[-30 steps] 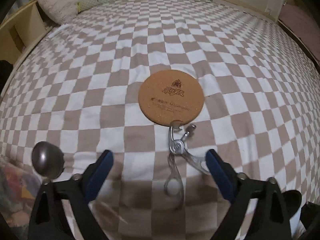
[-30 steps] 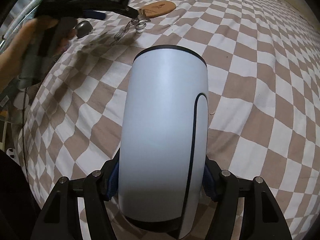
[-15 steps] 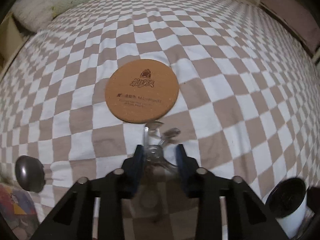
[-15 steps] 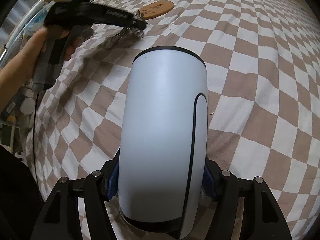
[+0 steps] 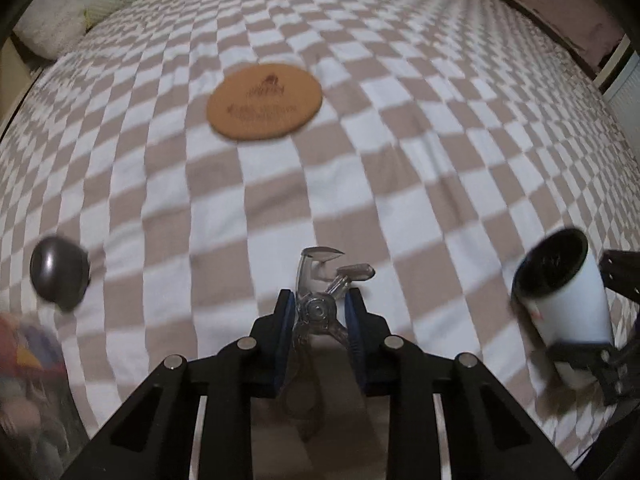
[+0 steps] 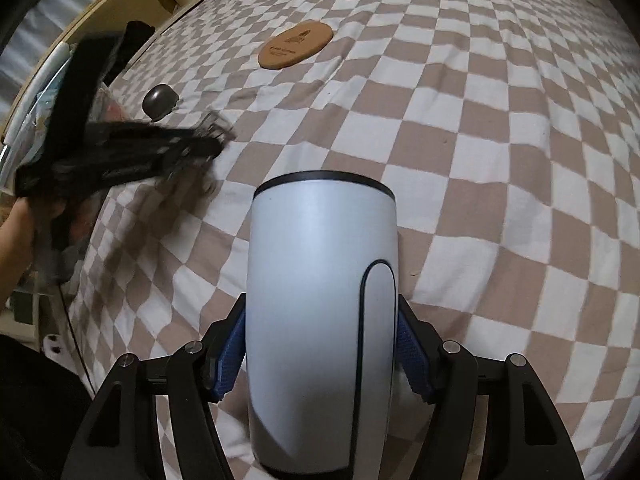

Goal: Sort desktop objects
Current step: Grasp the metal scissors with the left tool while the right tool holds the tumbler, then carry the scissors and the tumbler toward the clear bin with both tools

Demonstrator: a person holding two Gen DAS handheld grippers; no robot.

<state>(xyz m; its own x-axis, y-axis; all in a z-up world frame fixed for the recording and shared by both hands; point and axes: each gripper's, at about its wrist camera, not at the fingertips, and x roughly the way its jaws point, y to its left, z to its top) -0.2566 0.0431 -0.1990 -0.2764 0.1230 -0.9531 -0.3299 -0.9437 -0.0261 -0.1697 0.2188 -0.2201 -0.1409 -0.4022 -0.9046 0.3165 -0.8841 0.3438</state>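
Nail clipper [image 5: 320,304], metal, pinched btwn blue pads of left gripper [image 5: 320,312]; its head sticks out fwd past the fingertips w/ lever raised, rear part hidden btwn the fingers. Clipper looks lifted off the bed, but can't tell for sure. In right wrist view the left gripper [image 6: 208,142] shows as a blurred black shape at left, held by a hand [image 6: 16,232] at frame edge; clipper there too blurred to make out. White tumbler [image 6: 320,320] w/ black rim, pinched at its lower body by right gripper [image 6: 320,352], blue pads [image 6: 230,360] pressed on both sides; black curved line runs down its right side. Left wrist view: same tumbler [image 5: 564,300] at far right, tilted, dark open mouth facing the cam, right gripper [image 5: 592,352] clamped round its base. Round cork coaster [image 5: 265,101] lies flat on bed further out, well apart from both grippers, printed logo + text on top, blurred; also seen in right view [image 6: 296,47]. Dark grey rounded object [image 5: 59,276] on bed at left, near edge; right view shows it [image 6: 160,101] just beyond left gripper. All on a bed w/ brown-white checked sheet [image 5: 400,160]. Pillow [image 5: 60,20] at top-left corner. Colourful blurred stuff [image 5: 28,380] at bottom left, can't identify.
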